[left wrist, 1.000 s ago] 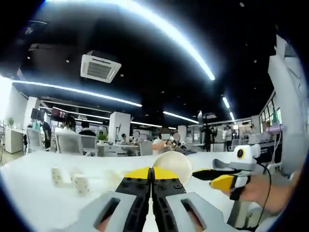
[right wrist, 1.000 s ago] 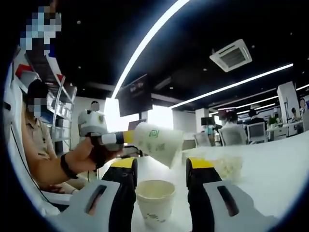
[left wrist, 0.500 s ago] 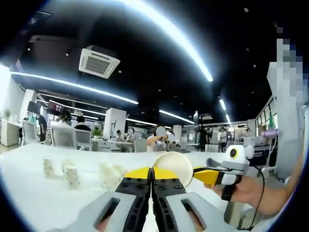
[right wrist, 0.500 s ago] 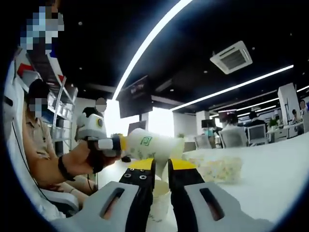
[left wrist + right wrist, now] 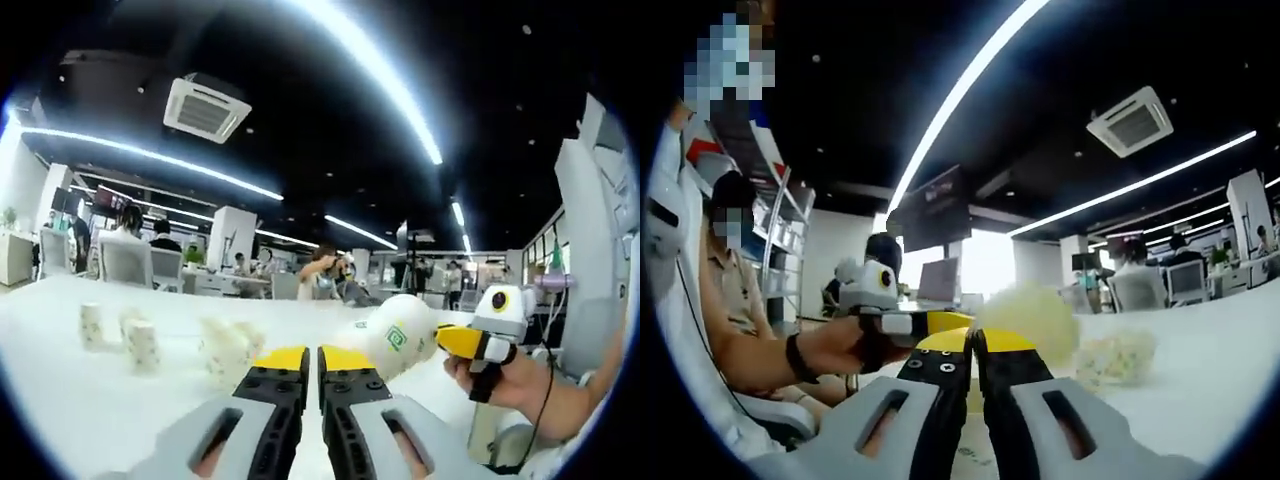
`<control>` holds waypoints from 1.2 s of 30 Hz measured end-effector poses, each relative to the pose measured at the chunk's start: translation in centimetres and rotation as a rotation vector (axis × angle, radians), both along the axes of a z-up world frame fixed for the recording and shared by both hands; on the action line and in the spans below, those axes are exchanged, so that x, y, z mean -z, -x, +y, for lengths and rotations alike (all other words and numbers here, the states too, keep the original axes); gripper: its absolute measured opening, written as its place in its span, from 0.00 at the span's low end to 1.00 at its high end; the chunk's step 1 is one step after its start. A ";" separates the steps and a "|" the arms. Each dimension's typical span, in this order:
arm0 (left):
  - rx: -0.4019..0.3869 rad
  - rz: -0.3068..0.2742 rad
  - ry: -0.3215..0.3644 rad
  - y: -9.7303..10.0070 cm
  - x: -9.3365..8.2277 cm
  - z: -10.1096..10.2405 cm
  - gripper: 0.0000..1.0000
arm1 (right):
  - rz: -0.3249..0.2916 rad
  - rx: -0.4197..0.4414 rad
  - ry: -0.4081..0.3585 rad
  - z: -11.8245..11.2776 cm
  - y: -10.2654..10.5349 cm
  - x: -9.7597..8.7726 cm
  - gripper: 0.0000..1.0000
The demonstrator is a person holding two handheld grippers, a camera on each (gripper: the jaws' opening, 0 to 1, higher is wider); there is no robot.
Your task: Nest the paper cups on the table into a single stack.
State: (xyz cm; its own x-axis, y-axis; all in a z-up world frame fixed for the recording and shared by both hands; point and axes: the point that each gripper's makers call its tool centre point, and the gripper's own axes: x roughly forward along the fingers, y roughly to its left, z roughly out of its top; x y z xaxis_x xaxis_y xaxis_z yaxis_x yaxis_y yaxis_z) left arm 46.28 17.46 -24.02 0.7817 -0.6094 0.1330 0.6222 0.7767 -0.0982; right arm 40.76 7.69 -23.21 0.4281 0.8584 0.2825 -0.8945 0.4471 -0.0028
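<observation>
In the left gripper view a white paper cup (image 5: pixel 395 335) with a green logo lies sideways just right of my left gripper (image 5: pixel 313 360). Its jaws stand a thin slit apart with nothing seen between them. My right gripper (image 5: pixel 455 342) comes in from the right with its yellow jaws at that cup's far end. In the right gripper view my right gripper (image 5: pixel 973 345) is shut, and a printed cup wall (image 5: pixel 970 455) shows low between its fingers. A blurred pale cup (image 5: pixel 1035 320) sits just past the tips. The left gripper (image 5: pixel 945 322) reaches it from the left.
Several loose paper cups (image 5: pixel 140 345) stand and lie on the white table (image 5: pixel 60 400), and a heap of them (image 5: pixel 1115 355) lies beyond my right gripper. A hand (image 5: pixel 520 385) holds the right gripper. A seated person (image 5: pixel 730 300) is close on the left. Desks and chairs lie far behind.
A second ago my right gripper stood open around a cup on the table; it has since shut on it. The cup by my left tips has turned from round end to logo side.
</observation>
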 end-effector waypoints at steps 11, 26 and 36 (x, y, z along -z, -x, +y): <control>0.009 -0.198 -0.241 1.8 -2.6 -1.0 0.43 | -0.025 0.038 0.001 -1.2 0.1 -1.0 0.03; 0.075 -0.315 -0.590 4.8 -3.8 -6.1 0.53 | -0.134 0.067 0.120 0.3 1.7 -3.1 0.03; -0.003 -0.388 -0.803 4.3 -2.9 -6.8 0.51 | -0.200 0.041 0.217 2.4 3.5 -3.9 0.03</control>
State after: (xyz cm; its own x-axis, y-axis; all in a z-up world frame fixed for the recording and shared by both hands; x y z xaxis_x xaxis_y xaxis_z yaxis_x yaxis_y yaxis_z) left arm 41.97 10.66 -21.14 0.7723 -0.6305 -0.0777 0.4961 0.5222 0.6937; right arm 37.27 10.04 -19.33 0.4179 0.8911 0.1768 -0.8479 0.4524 -0.2764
